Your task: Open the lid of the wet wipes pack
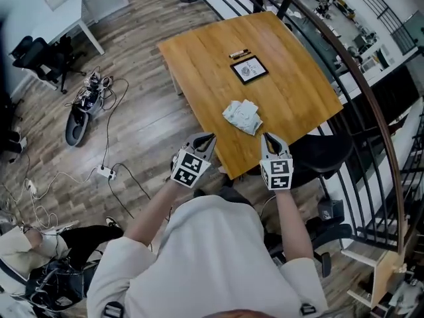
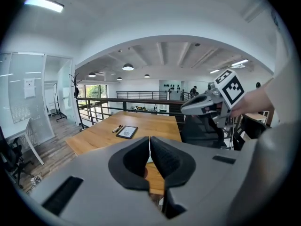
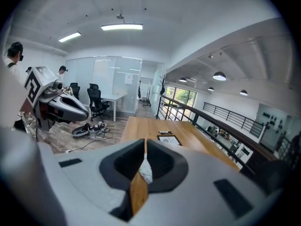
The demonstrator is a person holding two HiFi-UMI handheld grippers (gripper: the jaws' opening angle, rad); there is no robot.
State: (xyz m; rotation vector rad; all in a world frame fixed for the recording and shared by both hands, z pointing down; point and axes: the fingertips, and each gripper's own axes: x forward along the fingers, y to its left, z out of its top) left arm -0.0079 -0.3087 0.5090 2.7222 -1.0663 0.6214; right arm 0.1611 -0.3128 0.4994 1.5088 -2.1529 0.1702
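Observation:
The white wet wipes pack lies crumpled near the front edge of the wooden table, its lid not discernible. Both grippers hover in the air on the near side of that edge, apart from the pack. My left gripper is to the pack's lower left, and in the left gripper view its jaws are shut with nothing between them. My right gripper is to the pack's lower right; its jaws meet at the tips and hold nothing. A sliver of the pack shows beyond them.
A black-framed tablet and two markers lie further back on the table. A dark metal railing runs along the table's right side, with a black chair beside it. Cables and a vacuum-like device lie on the floor at left.

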